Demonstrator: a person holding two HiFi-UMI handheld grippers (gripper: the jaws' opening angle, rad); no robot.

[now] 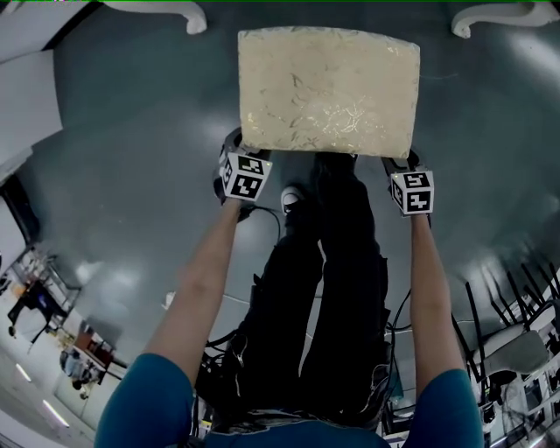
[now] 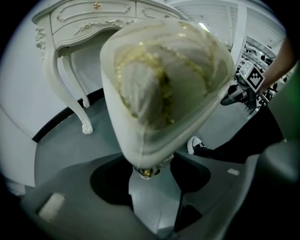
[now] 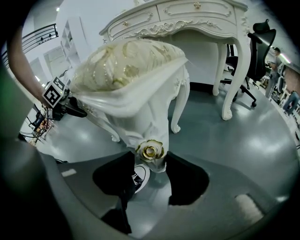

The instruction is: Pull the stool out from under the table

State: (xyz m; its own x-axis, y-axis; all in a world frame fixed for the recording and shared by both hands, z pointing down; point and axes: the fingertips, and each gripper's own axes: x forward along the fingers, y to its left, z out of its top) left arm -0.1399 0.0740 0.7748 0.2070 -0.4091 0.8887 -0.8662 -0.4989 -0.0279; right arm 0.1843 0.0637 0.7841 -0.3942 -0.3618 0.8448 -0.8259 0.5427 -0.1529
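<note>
The stool [image 1: 328, 92] has a cream, gold-patterned cushion and a white carved frame; it stands on the grey floor in front of the white table [image 2: 93, 18], whose curved legs [image 1: 194, 17] show at the top of the head view. My left gripper [image 1: 236, 156] is shut on the stool's near left corner, and a gold rosette [image 2: 146, 172] sits between its pads. My right gripper [image 1: 404, 162] is shut on the near right corner, with the rosette [image 3: 150, 151] between its pads. Each gripper's view shows the stool [image 3: 131, 79] filling the middle and the table [image 3: 187, 18] behind it.
The person's legs and a white shoe [image 1: 293, 199] are just behind the stool. A black office chair [image 3: 255, 47] stands right of the table. White furniture [image 1: 26, 96] lies at the far left. Chairs and cables [image 1: 516, 350] crowd the lower right.
</note>
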